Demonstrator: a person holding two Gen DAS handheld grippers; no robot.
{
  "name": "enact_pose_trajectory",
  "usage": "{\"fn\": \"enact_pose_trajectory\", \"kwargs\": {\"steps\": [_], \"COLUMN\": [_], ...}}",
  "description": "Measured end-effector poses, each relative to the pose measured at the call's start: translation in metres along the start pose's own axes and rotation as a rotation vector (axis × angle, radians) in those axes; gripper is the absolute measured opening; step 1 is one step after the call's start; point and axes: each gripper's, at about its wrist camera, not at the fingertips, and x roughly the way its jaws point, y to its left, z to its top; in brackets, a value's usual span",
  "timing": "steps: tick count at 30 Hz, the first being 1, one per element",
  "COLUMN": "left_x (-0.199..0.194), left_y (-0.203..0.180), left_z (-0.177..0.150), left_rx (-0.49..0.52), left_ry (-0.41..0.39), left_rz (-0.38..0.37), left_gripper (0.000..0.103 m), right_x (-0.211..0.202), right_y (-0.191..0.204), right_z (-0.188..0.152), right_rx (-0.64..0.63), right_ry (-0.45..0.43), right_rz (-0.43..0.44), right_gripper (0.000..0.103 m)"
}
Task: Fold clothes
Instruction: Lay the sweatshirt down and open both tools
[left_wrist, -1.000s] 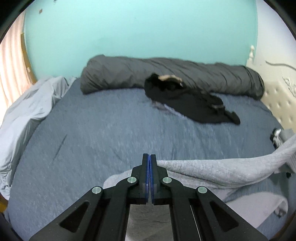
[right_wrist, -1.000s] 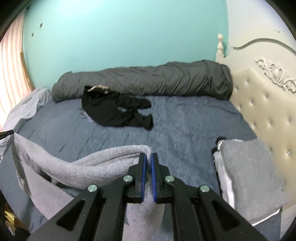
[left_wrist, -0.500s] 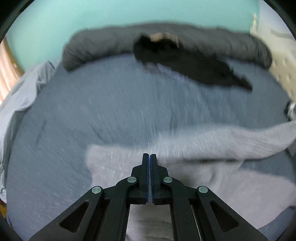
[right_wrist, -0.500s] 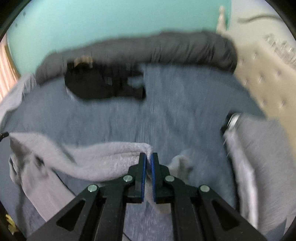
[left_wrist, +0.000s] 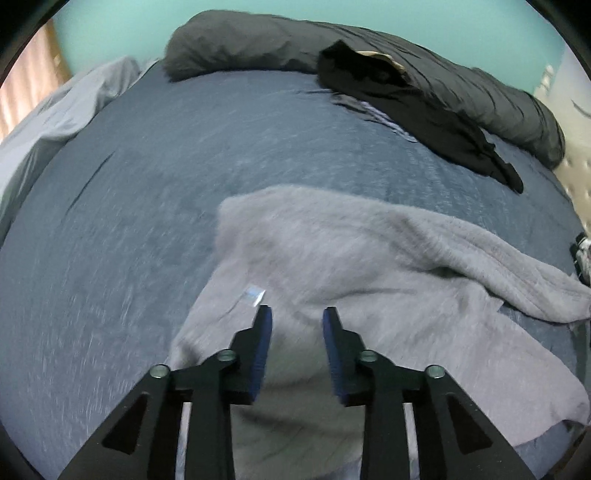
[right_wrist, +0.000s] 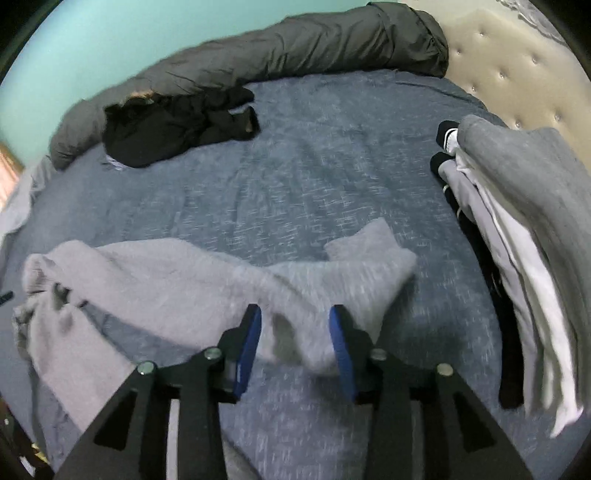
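Note:
A light grey fleece garment (left_wrist: 362, 258) lies spread and rumpled on the blue bedspread (left_wrist: 147, 177), with a small white label showing near its left edge. My left gripper (left_wrist: 297, 317) hangs open just above the garment's near part, holding nothing. In the right wrist view the same grey garment (right_wrist: 177, 280) stretches from the left to a folded-over end near the middle. My right gripper (right_wrist: 294, 317) is open over that end, its blue pads either side of the cloth without closing on it.
A black garment (right_wrist: 166, 125) lies at the far side against a long dark grey rolled duvet (right_wrist: 295, 48). A stack of folded grey and white clothes (right_wrist: 517, 206) sits at the right by the cream tufted headboard (right_wrist: 517, 81). Pale sheets (left_wrist: 55, 107) bunch at the left.
Both grippers were shut on the grey garment, holding it up; they swung down toward the bed and opened. The garment now lies on the bedspread.

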Motion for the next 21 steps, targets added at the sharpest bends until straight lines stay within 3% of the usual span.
{"fn": "enact_pose_trajectory", "kwargs": {"steps": [7,13,21], "left_x": [-0.008,-0.02,-0.031], "left_y": [0.042,0.044,0.042], "left_z": [-0.05,-0.09,-0.112], "left_rx": [-0.108,-0.129,-0.129], "left_ry": [0.067,0.089,0.098], "left_rz": [-0.007,-0.027,-0.059], "left_gripper": [0.036,0.039,0.04], "right_x": [-0.043,-0.05,-0.077], "right_y": [0.018,0.017,0.014], "right_z": [-0.066,-0.118,-0.169], "right_rx": [-0.059,-0.021,0.021], "right_ry": [0.04,0.1,0.104], "right_rz": [0.17,0.212,0.255], "right_gripper": [0.048,0.05,0.05]}}
